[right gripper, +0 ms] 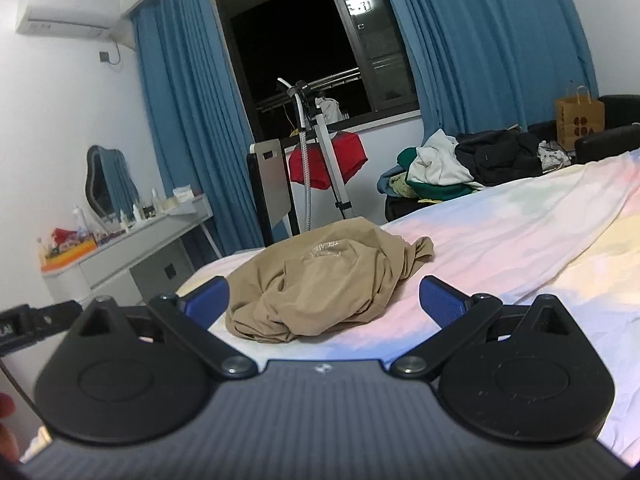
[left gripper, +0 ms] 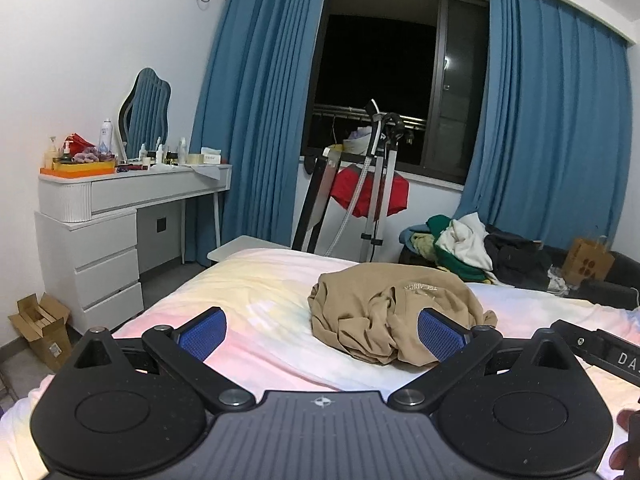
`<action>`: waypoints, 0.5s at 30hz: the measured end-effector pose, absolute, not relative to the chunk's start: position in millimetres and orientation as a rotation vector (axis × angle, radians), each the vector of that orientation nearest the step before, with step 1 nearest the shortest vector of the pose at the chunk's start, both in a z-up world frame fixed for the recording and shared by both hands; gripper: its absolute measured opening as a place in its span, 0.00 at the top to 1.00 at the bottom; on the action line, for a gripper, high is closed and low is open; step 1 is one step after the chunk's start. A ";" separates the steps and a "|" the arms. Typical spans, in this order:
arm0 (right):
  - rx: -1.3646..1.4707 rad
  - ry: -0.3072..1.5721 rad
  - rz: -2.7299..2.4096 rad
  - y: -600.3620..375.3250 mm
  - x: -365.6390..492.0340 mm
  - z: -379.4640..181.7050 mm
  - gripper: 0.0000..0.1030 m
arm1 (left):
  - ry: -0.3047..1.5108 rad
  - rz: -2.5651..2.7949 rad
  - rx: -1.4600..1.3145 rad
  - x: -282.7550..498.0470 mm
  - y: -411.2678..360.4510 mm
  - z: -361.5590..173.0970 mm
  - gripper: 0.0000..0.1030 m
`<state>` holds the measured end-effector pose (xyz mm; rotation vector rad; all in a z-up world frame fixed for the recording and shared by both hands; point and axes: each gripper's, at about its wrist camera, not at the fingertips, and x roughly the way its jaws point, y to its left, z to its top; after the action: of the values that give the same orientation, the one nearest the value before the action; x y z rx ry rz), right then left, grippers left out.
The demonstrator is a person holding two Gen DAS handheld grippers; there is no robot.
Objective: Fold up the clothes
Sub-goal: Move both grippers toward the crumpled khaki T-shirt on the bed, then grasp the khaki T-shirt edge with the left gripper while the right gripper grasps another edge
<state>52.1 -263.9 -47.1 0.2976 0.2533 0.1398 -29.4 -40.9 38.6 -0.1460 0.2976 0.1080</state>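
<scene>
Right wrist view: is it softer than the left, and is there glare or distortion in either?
Right wrist view: slightly soft, the tan garment print is smeared; ceiling-light reflection in the window. Left wrist view: sharper, a fainter reflection on the window. Both: fisheye bends the curtains, dark vignetted corners.

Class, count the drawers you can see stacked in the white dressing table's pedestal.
3, stacked in the pedestal under the tabletop's left end: top, middle, bottom. Another may sit under the tabletop.
</scene>
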 end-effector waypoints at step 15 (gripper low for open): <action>0.434 0.283 0.030 -293.2 61.0 -60.8 0.00 | 0.378 0.084 -0.109 94.2 -68.9 12.8 0.01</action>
<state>61.0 -293.2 -60.8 0.4336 0.2830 0.0305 94.2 -68.9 12.8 -0.1086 0.3779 0.0839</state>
